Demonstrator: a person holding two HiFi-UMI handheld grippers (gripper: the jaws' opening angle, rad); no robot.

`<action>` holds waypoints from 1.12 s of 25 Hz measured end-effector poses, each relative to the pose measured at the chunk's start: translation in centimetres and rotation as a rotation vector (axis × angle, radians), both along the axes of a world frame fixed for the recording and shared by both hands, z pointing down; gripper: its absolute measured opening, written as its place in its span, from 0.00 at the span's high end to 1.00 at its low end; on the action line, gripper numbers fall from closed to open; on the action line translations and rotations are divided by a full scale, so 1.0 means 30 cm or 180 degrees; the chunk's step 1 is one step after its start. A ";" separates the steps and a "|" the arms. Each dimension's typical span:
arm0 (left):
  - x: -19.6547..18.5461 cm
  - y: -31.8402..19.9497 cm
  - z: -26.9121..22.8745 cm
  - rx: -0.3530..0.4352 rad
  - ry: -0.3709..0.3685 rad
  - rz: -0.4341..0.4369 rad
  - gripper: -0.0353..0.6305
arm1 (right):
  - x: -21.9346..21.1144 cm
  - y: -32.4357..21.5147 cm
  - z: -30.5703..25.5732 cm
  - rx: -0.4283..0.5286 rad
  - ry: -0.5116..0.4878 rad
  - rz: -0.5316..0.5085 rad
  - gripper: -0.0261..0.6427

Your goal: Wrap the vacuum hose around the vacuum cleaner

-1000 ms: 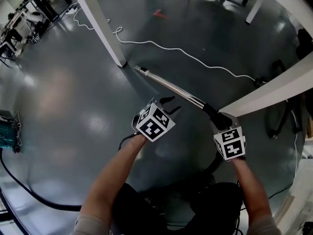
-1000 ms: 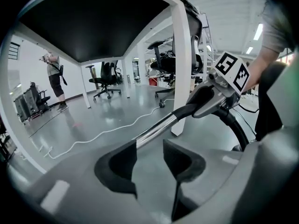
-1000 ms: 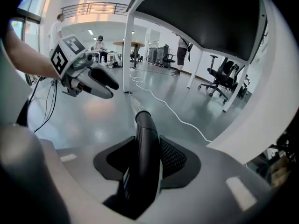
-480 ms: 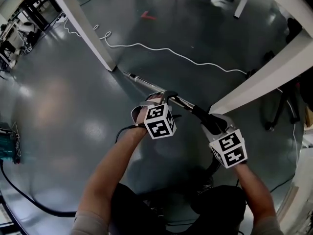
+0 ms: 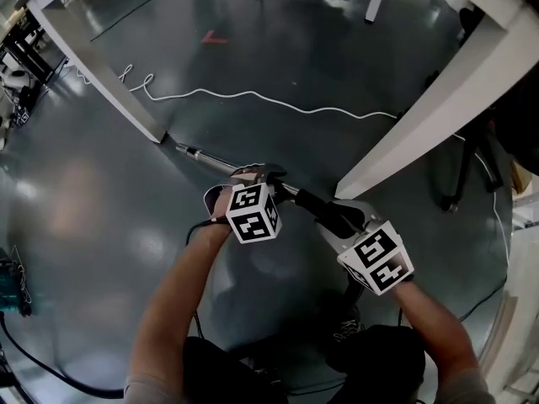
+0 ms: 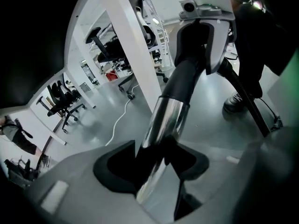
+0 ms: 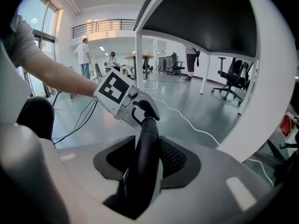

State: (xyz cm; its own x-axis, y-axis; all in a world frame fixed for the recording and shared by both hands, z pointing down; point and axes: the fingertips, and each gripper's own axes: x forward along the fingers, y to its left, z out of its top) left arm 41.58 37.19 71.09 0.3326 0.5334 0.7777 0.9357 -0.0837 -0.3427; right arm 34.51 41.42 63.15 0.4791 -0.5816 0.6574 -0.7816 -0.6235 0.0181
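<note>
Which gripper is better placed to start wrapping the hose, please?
Right, probably. The right gripper is shut on the handle, where the hose leaves it. The left gripper is shut on the tube, further from the hose, and could steady it.

This was a large open-plan office or lab hall: long white benches [image 5: 425, 112] stood on a polished grey floor [image 5: 101, 192], with black swivel chairs [image 7: 232, 80] beside them. A white cable [image 5: 278, 101] trailed across the floor. Tall windows [image 7: 35, 13] lit one side, and a railed mezzanine [image 7: 100, 27] ran above standing people [image 7: 84, 55].
</note>
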 end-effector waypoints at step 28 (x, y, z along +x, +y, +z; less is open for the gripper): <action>-0.429 -1.107 -0.267 0.0885 -0.0425 -0.3177 0.64 | -0.122 -0.906 -0.391 0.0741 0.0212 -0.3095 0.55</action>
